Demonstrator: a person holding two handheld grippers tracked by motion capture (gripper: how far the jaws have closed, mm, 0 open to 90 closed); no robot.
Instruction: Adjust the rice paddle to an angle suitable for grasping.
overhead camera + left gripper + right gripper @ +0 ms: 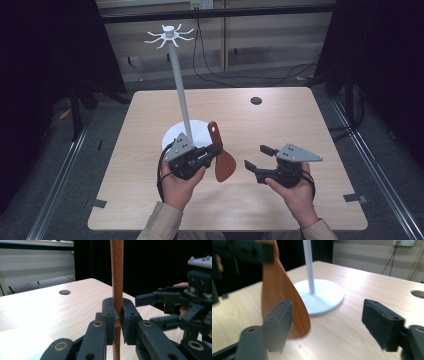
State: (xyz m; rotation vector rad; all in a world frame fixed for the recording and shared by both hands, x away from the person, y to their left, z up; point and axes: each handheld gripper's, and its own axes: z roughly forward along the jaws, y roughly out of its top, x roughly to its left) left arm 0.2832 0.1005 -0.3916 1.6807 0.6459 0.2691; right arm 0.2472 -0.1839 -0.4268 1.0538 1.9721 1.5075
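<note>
Your left gripper [216,148] clamps the wooden spatula [223,161] by its slim handle, the broad rounded blade hanging down to the table [280,210]. Your right gripper [257,157] sits just beside it, its 2 jaws spread wide and holding nothing. Behind stands the white stand [176,75], a thin pole on a round base, its hooked top well above.

Left tongs [216,150] are clamped tight, right tongs [256,157] gape wide, both hand-held low and close together.
</note>
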